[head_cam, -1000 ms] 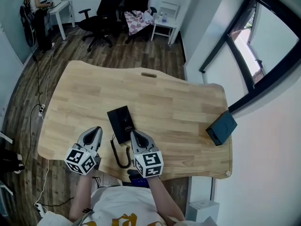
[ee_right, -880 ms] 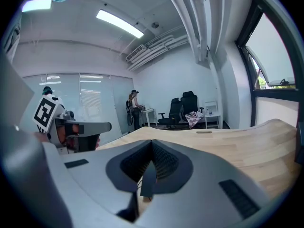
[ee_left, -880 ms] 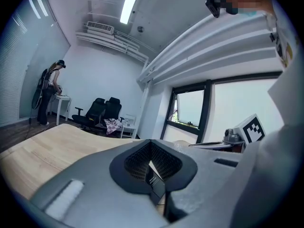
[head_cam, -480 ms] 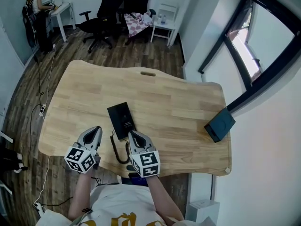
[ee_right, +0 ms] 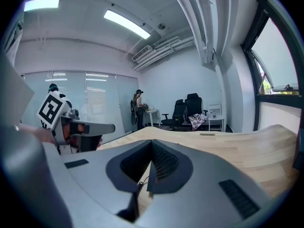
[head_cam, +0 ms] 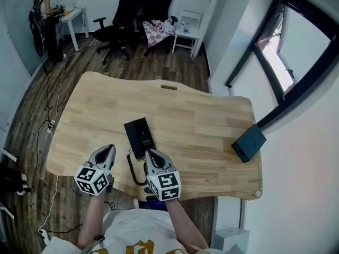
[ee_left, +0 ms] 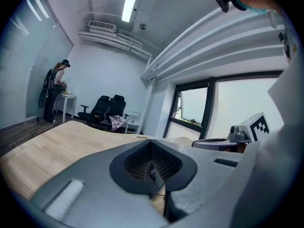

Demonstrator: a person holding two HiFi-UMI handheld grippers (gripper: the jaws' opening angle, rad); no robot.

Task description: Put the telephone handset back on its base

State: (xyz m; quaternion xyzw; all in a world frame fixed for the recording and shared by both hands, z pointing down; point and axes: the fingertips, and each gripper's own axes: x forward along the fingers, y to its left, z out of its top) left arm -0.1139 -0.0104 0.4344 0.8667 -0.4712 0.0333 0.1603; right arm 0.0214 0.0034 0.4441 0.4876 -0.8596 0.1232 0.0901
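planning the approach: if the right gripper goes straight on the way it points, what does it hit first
Most likely the black telephone: in the head view the right gripper points at its near corner, just ahead of the fingers. How high the gripper rides is unclear.

bench (head_cam: 201,120): pale wood, smooth, matt
phone (head_cam: 139,137): black, matt, probably plastic
floor (head_cam: 26,99): dark wood planks, slight sheen
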